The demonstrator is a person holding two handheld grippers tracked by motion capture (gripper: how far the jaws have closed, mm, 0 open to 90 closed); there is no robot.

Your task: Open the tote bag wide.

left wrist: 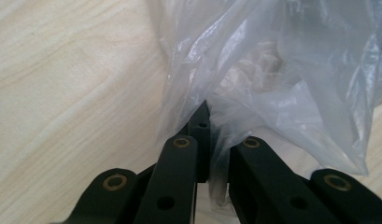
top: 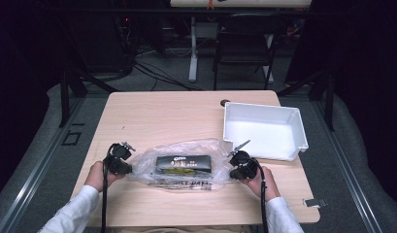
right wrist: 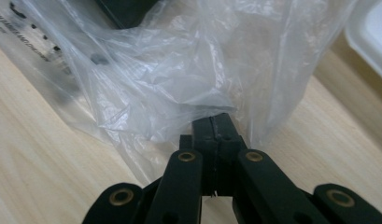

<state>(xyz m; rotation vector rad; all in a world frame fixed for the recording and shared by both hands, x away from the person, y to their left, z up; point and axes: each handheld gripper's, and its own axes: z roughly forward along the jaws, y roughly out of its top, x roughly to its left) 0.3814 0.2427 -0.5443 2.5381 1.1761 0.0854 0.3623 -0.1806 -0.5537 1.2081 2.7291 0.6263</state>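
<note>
A clear plastic bag [top: 184,167] with black print lies on the wooden table [top: 176,111]; inside it sits a black packet [top: 184,165] with yellow and white lettering. My left gripper [top: 130,168] is at the bag's left end, shut on a fold of the film [left wrist: 212,116]. At the bag's right end my right gripper [top: 230,170] is shut on the film as well, with the plastic [right wrist: 179,88] bunched just past its closed jaws. A corner of the black packet [right wrist: 125,11] shows at the top of the right gripper view.
A white plastic bin [top: 264,130] stands at the table's right, just beyond the right gripper; its rim [right wrist: 371,42] shows in the right gripper view. A small dark disc [top: 225,103] lies at the table's far edge. A folding chair [top: 244,46] stands on the floor behind.
</note>
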